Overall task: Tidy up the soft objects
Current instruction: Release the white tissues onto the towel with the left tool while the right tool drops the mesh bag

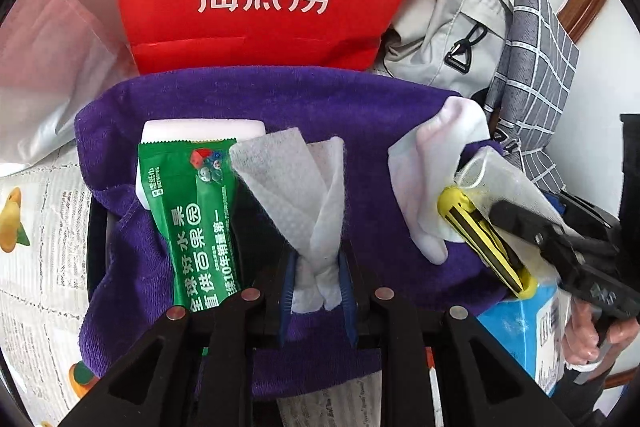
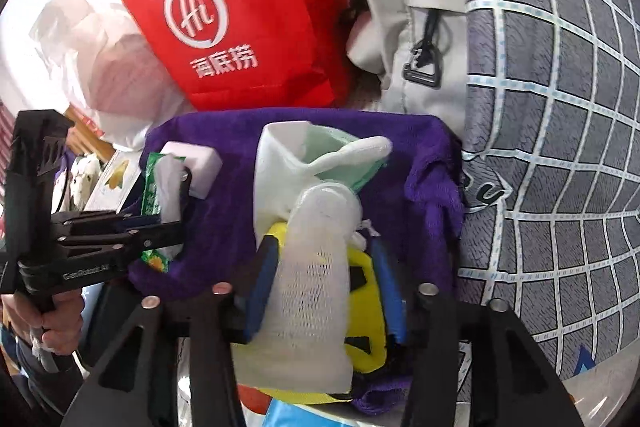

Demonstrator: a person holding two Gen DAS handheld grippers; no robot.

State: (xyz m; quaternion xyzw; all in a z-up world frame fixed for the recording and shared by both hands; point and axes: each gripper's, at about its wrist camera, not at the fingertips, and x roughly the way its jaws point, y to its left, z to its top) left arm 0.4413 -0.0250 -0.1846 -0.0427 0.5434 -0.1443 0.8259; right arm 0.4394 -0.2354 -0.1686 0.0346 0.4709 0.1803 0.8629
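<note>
Purple terry cloth, the towel (image 1: 248,99), lines the container and bears the soft objects we are sorting. The left tool (image 1: 318,283) is clamped on a white wet wipe (image 1: 296,183), its blue pads pressing the bunched lower end while the free end fans upward over the towel. Beside it lie a green wipes packet (image 1: 192,211) and a white sponge block (image 1: 204,129). The right tool (image 2: 324,291) stands with its jaws apart around a yellow object (image 2: 366,307) and a white mesh pouch (image 2: 316,267); we see the pouch between the pads but no pinch on it. A white sock (image 2: 280,163) rests just beyond, on the towel.

We judge the wipe to be very light, limp and easily torn, so it is best held at the gathered end. The pouch appears soft and compressible, likely to slip; a hold across its middle should serve.
</note>
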